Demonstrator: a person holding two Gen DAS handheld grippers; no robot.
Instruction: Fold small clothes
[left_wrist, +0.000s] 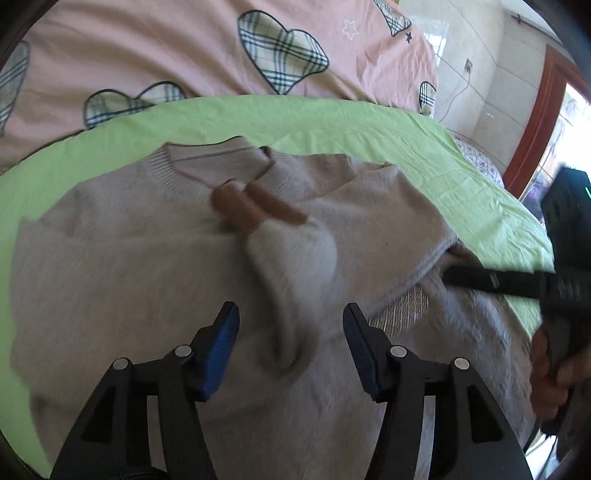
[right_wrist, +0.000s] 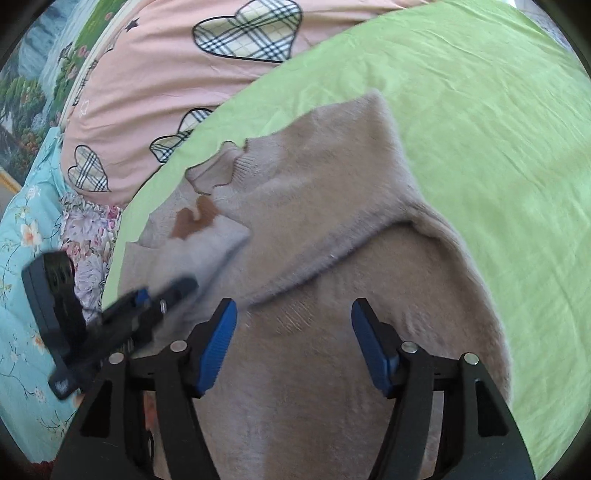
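green sheet (left_wrist: 424, 147) under sweater (left_wrist: 129, 258); right view shows scalloped cuff (right_wrist: 218, 173)

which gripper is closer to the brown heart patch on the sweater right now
Left, I'd judge. The left gripper hangs open over the sweater just below the brown heart patch; the right gripper sits farther off, over the folded sleeve side.

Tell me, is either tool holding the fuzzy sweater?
No. The left tool and right tool are both open above the fuzzy beige knit sweater, holding nothing.
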